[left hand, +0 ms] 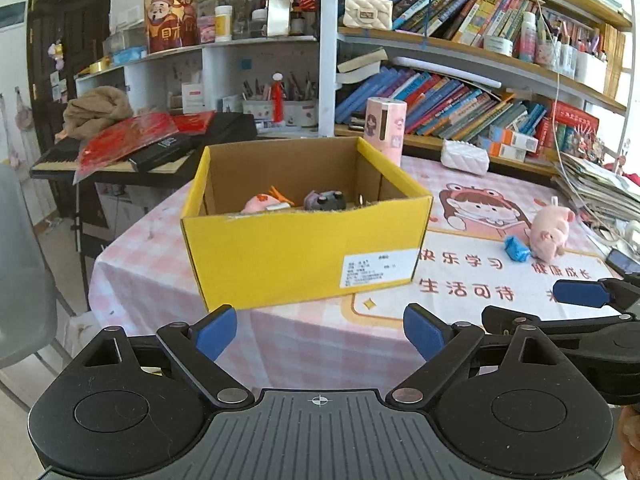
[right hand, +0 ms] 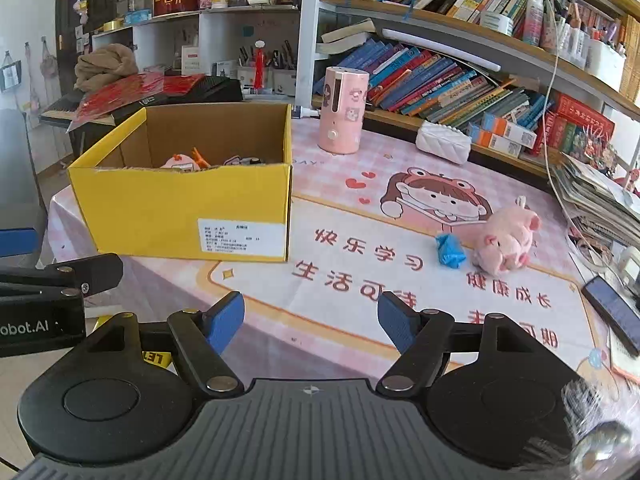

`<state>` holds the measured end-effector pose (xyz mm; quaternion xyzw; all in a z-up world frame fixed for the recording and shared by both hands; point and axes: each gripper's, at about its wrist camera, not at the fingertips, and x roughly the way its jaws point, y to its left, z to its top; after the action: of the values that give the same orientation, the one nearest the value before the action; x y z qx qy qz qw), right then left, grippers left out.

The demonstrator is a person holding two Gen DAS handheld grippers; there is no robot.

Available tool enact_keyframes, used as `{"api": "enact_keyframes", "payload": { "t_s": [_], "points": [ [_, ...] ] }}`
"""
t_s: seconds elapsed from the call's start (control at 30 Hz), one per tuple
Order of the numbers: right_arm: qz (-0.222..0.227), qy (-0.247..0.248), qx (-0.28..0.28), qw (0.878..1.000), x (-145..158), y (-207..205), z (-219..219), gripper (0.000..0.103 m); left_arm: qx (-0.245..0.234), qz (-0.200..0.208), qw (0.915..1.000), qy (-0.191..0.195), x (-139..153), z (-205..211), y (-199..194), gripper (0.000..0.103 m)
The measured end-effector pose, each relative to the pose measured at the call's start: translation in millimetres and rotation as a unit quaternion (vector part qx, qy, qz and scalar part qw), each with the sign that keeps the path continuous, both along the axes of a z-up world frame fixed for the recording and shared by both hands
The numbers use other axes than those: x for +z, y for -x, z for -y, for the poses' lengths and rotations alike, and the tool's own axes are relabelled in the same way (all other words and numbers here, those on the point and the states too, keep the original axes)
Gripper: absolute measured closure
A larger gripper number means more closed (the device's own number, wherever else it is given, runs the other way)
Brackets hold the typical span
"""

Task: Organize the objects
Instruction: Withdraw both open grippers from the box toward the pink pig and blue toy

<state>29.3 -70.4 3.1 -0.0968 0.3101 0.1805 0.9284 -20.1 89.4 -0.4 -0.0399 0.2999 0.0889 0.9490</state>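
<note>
Both jaws are standing wide apart and empty on the left gripper (left hand: 320,332) and right gripper (right hand: 311,322), hovering before the yellow box (right hand: 184,208). Its front wall is half hiding small toys inside. Right of it are lying a pink plush pig (right hand: 506,242) and blue wrapper (right hand: 450,251).

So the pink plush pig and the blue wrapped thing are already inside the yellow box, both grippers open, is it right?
Not quite. The pink plush pig and the blue wrapped thing lie on the tablecloth, outside the yellow box, as the right wrist view shows. Both grippers are open.
</note>
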Motion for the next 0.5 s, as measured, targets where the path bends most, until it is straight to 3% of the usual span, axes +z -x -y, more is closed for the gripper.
{"api": "enact_keyframes", "payload": {
  "t_s": [0.5],
  "points": [
    [-0.001, -0.004, -0.026, 1.0, -4, 37, 13, 0.03, -0.035, -0.01, 0.9993, 0.001, -3, 13, 19, 0.01]
  ]
}}
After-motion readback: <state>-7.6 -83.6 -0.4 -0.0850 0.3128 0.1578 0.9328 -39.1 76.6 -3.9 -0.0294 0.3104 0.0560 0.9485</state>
